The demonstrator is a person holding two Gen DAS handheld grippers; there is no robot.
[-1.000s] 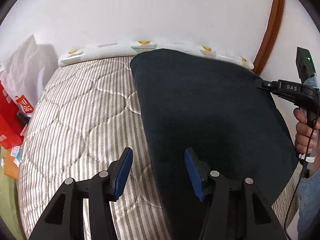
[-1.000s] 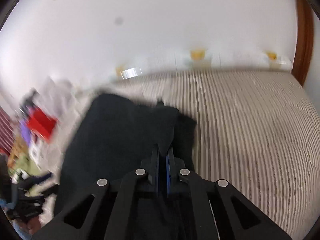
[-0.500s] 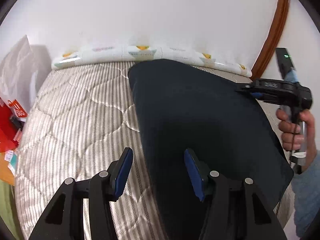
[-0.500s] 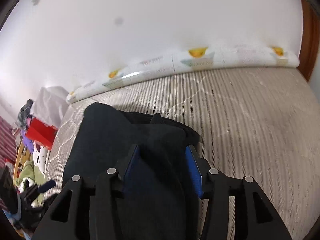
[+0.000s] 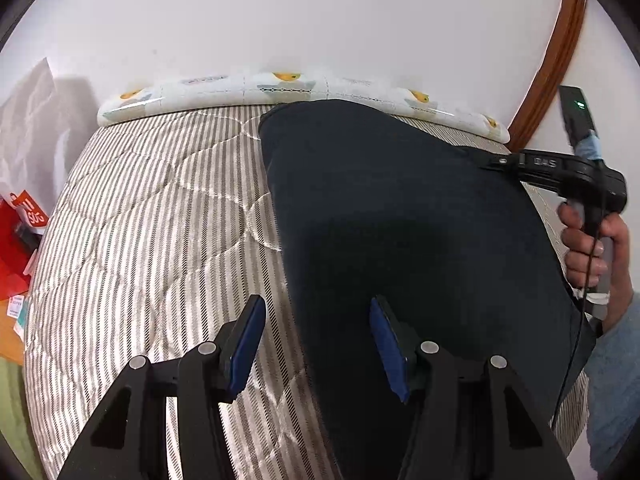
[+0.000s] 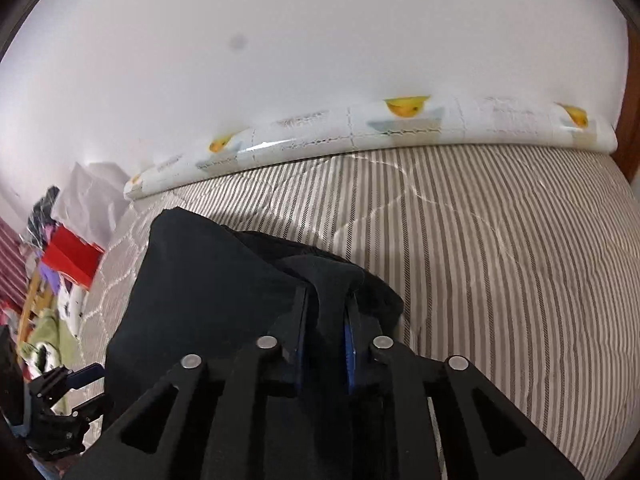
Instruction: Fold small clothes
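White wall behind, bed [image 5: 152, 216] with striped quilted cover, a long white bolster [image 5: 280, 86] with yellow print along its far edge against the wall. Brown wooden trim [image 5: 556, 64] at the right end of the wall. Clutter off the bed's left edge: red bag [image 5: 20, 232], white plastic bag [image 5: 28, 120].

Dark garment [image 5: 400, 208] lies spread on the right half of the bed, its far end reaching almost to the bolster, near end running off the bottom of the left wrist view.

Left tongs [image 5: 316, 336]: released, blue pads apart, hovering over the garment's left edge; one pad over the bare cover, the other over fabric. Nothing gripped.

Right tongs [image 6: 326, 320]: jaws closing, a raised fold of the garment [image 6: 224, 280] pinched between the pads at its right edge. A hand [image 5: 592, 244] holds that gripper's handle at the bed's right edge, blue sleeve [image 5: 616, 380] below it.
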